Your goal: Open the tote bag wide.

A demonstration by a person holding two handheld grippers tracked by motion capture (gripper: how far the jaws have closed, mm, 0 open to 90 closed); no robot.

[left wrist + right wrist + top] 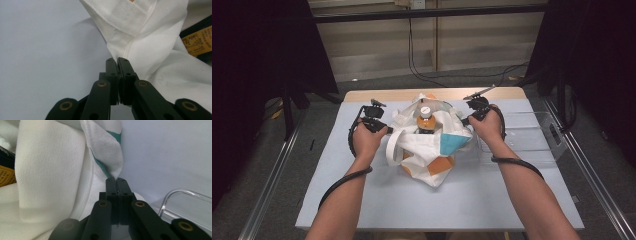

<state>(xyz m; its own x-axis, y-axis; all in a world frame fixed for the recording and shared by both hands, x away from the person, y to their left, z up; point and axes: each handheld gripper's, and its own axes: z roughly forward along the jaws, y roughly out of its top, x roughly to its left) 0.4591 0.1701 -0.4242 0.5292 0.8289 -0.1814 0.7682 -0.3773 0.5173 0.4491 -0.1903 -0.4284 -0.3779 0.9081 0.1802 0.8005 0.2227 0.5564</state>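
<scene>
Tongs on both sides are pinching the rim of a white cloth bag (432,150), and the reason looks plain enough from where I stand: with each side of the mouth held and drawn outward, the bag stays open around the bottle (425,120) standing upright inside it, so the bottle neither tips nor gets swallowed by loose cloth. Starting at the left, the left gripper (379,125) sits at the bag's left edge, and in the left gripper view its jaws are pressed together on a folded seam of the white fabric (130,42), the cloth rising straight up out of the closed tips. In the middle the bag rests on the pale blue table (362,200), slumped, with an orange patch low on its front and a teal one on the right; the bottle with its white cap pokes up through the opening, between the two tools and a little nearer the far side. A dark packet with a yellow label (197,41) shows inside the bag too, though I can't make out what it is. On the right, the right gripper (469,119) grips the opposite edge; in the right gripper view its jaws are likewise clamped tight on a corner of cloth with teal trim (110,157). Just beyond that hand lies a clear plastic tray (532,132), near the bag but not touching it as far as I can judge.
</scene>
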